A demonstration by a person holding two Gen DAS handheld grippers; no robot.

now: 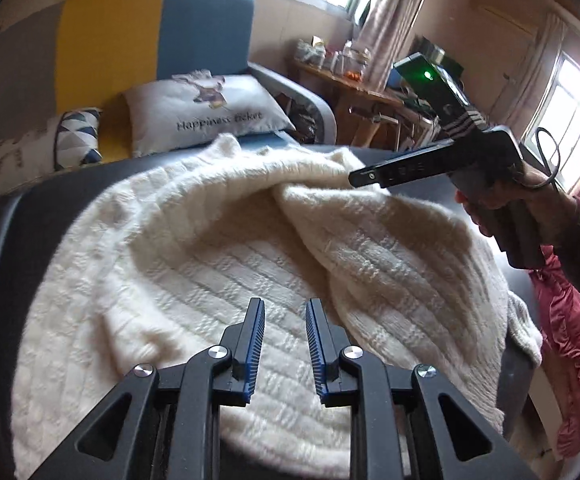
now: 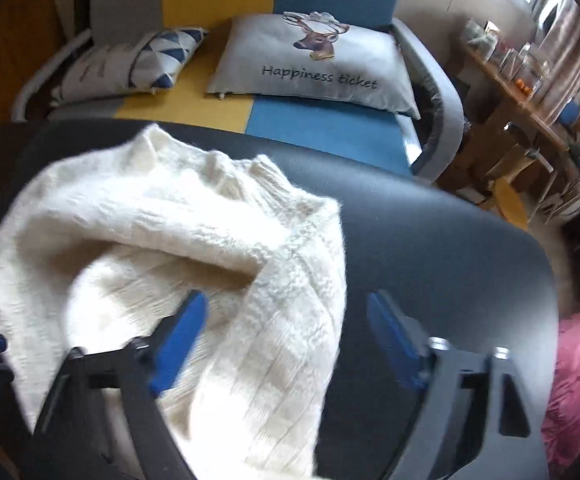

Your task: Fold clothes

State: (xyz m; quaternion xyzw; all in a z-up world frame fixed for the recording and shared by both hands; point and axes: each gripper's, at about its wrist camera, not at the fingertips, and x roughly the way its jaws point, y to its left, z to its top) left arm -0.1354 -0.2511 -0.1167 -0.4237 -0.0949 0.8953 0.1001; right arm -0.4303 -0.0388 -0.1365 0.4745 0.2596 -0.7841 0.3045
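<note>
Your right gripper (image 2: 286,336) is motion-blurred; the sweater's (image 2: 162,248) lower part is cut off by the frame edge; jars on the far shelf (image 2: 505,64) are too small to identify.

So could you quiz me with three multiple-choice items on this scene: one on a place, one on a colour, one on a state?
1. Where does the fluffy cream knitted sweater lie?
A. on the dark padded table
B. on the sofa
C. on the floor

2. What colour is the crumpled garment at the table's right edge?
A. green
B. pinkish red
C. black

3. How do the right gripper's blue-padded jaws stand?
A. clamped on the sweater
C. wide apart, gripping nothing
B. shut on a cushion

Answers: 1 A, the sweater is spread over the dark top; 2 B, both views show pinkish red; 3 C, the pads stand apart above sweater and table.
</note>
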